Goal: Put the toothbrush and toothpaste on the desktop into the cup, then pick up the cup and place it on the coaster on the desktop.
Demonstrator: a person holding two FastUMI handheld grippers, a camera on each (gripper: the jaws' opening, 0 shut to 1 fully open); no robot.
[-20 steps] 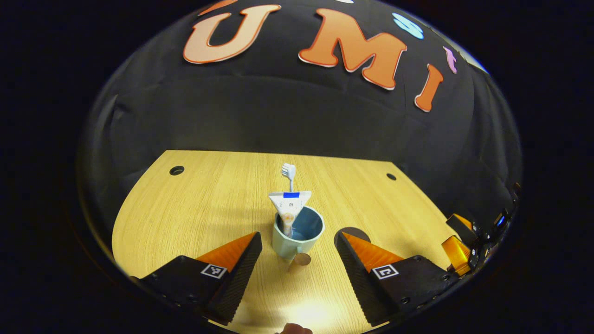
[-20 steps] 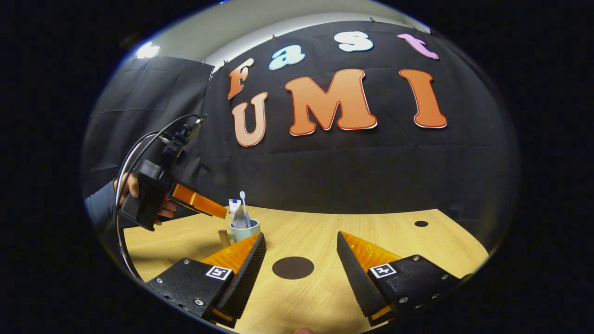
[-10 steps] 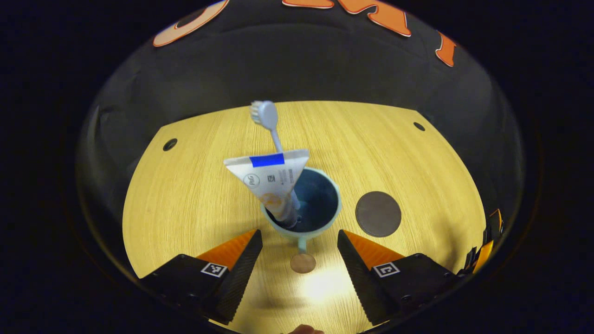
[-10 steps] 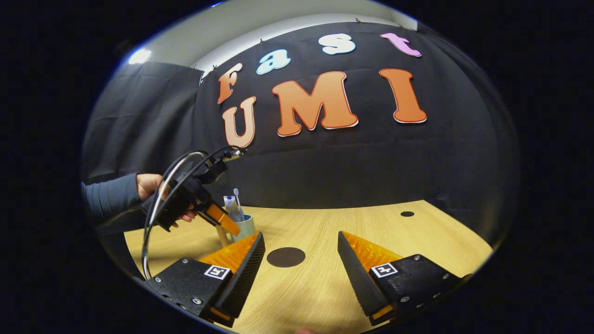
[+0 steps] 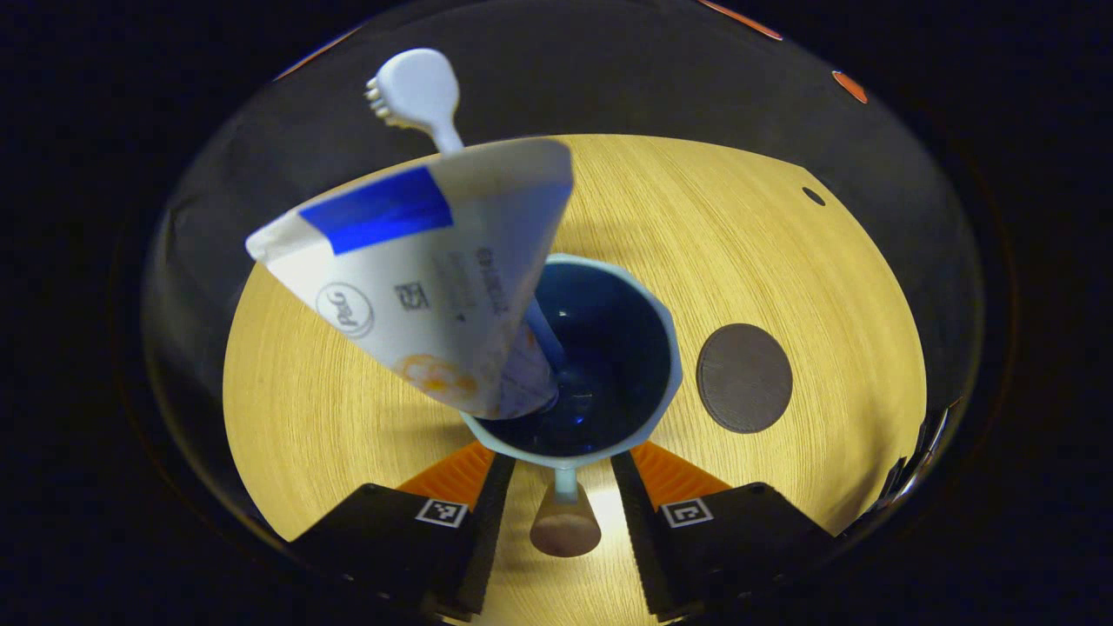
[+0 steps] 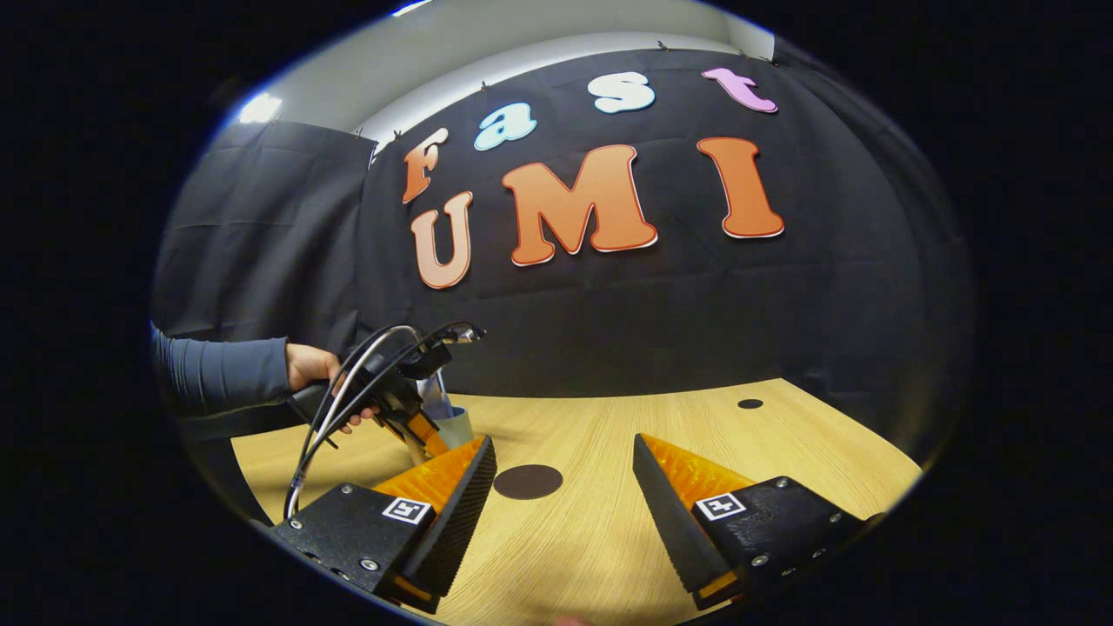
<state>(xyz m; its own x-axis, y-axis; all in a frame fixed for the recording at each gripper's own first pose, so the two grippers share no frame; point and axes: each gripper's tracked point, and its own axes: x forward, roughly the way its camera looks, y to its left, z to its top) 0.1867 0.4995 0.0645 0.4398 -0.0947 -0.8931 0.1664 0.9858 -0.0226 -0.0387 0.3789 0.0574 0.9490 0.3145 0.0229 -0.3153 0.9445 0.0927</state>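
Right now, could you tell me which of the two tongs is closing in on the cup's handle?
The left tongs: their fingers flank the cup's handle. The right tongs sit open, apart from the cup.

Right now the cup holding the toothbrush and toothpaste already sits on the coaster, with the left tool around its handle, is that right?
Not quite. The cup stands on the bare desk beside the coaster, apart from it, as the left gripper view shows. The rest holds: toothbrush and toothpaste are in the cup, and the left tool is around its handle.
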